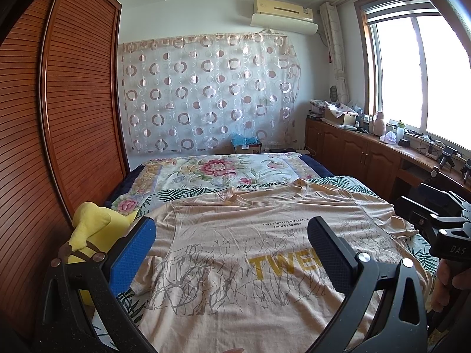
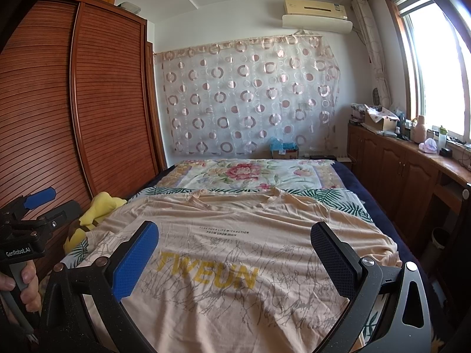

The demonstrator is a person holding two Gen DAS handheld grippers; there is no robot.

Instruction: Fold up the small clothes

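A beige T-shirt [image 1: 250,253] [image 2: 250,235] with yellow letters and a grey branch print lies spread flat, front up, on the bed, its collar toward the far end. My left gripper [image 1: 232,235] hovers open above the shirt's left half, nothing between its fingers. My right gripper [image 2: 235,238] hovers open above the shirt's middle, also holding nothing. In the left wrist view the right gripper's body [image 1: 441,226] shows at the right edge, held by a hand. In the right wrist view the left gripper's body [image 2: 26,220] shows at the left edge, held by a hand.
The bed [image 1: 223,170] carries a floral sheet and a leaf-print cover. A yellow plush toy [image 1: 91,229] lies at its left edge, beside a brown louvred wardrobe [image 1: 59,132]. Wooden cabinets [image 2: 412,170] with clutter run under the window on the right.
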